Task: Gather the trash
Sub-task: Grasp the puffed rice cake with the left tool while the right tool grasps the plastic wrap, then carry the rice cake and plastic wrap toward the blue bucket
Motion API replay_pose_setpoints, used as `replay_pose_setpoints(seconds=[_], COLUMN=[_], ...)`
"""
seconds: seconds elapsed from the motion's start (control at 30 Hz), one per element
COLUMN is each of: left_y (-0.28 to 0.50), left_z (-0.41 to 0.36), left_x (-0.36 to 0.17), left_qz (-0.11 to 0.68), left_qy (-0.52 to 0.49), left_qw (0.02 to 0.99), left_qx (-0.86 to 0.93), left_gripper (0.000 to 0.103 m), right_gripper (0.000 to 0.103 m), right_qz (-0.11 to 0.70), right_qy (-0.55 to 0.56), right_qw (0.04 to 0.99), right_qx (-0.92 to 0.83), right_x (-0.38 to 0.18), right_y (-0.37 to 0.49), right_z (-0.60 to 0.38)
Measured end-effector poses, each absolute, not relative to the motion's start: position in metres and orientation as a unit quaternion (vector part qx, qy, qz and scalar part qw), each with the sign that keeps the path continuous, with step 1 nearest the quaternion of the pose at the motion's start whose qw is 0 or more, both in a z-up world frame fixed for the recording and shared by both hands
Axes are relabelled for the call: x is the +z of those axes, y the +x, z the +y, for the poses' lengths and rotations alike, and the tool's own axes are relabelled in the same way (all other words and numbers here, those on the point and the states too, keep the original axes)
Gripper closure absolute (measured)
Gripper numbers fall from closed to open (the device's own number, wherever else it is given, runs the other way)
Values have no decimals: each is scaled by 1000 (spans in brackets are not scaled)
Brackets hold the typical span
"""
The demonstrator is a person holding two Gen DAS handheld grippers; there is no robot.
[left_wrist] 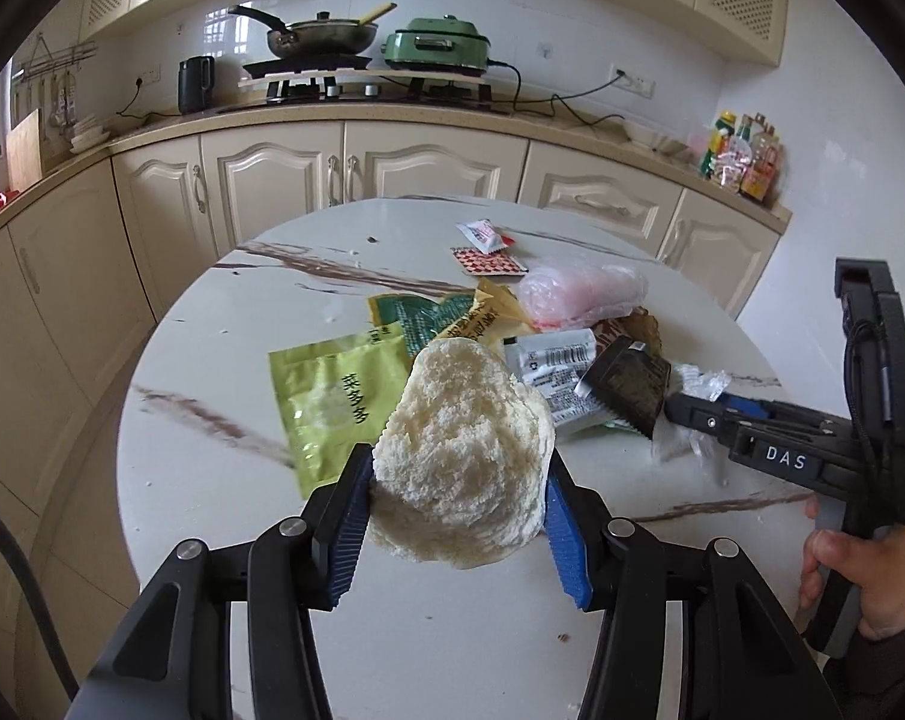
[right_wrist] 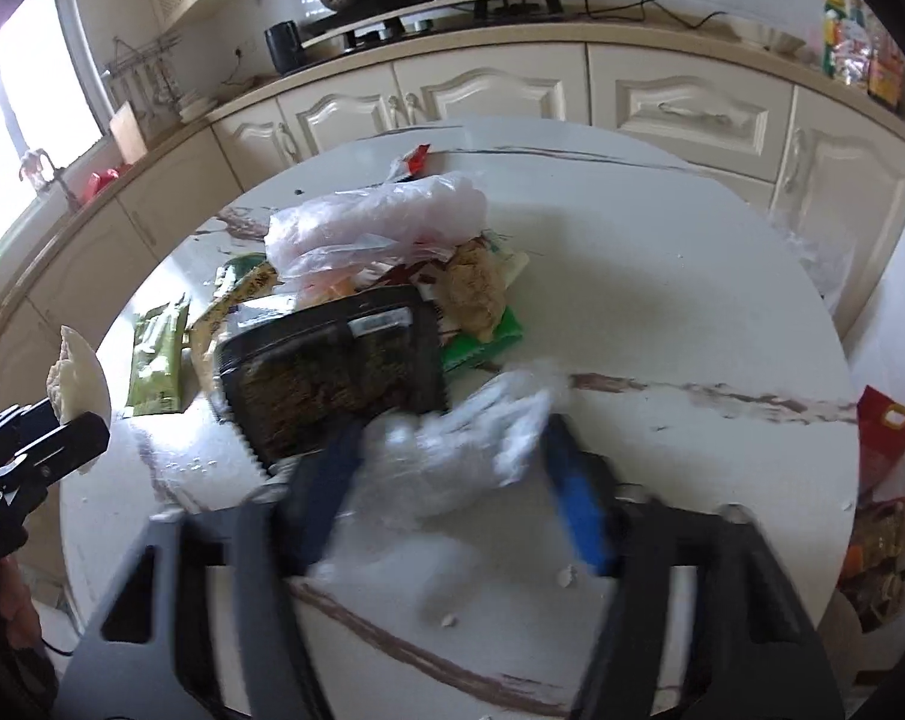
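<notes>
In the left wrist view, a yellow-green packet [left_wrist: 332, 399] lies left of centre on the round marble table [left_wrist: 212, 480], and beside it at lower centre the left gripper [left_wrist: 458, 516] has its blue pads clamped on a pale, crumbly piece of bread [left_wrist: 461, 456]. Right of that, the trash heap holds a black wrapper [left_wrist: 623, 387] with a pink plastic bag [left_wrist: 584, 294] above it. At the right edge a hand [left_wrist: 860, 576] holds the right gripper [right_wrist: 446, 480], whose fingers, blurred in its own view's lower centre, are closed on a crumpled clear plastic wrapper [right_wrist: 452, 450].

Stood on cream counter [left_wrist: 152, 135] behind round white marble-patterned table [left_wrist: 224, 480]: black kettle [left_wrist: 195, 83], dark frying pan [left_wrist: 320, 36], green electric cooker [left_wrist: 440, 48], assorted bottles [left_wrist: 743, 156].
</notes>
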State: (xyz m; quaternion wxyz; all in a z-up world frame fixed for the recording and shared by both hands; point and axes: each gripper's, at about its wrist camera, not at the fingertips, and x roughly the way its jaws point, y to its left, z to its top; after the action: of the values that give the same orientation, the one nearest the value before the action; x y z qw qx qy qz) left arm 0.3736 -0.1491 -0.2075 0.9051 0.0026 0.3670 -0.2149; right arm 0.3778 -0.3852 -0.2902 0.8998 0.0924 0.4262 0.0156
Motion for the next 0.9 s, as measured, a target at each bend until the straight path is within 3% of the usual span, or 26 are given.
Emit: replay_pose_setpoints(seconds=[0.2,0.53,0.73,0.9], left_y=[349,306,281,263], left_z=[-124,-62,10,85], left_x=[-192,-162,-158,-166], left_qz=[359,327,317,322], left_qy=[-7,-35,-57,-81], left_qw=[907,920,931,936], left_qx=[-221,-212,-171,-113], left_gripper=[54,54,54,54], right_gripper=[75,76,76,76], right_qz=[417,353,316,316], right_qy=[95,83,41,4], right_qw=[904,932,944,931], right_qx=[14,4,84,184], right_x=[-285,-229,-190,-190], right_y=[360,325,330,356], right_z=[-384,-358,-270,-161])
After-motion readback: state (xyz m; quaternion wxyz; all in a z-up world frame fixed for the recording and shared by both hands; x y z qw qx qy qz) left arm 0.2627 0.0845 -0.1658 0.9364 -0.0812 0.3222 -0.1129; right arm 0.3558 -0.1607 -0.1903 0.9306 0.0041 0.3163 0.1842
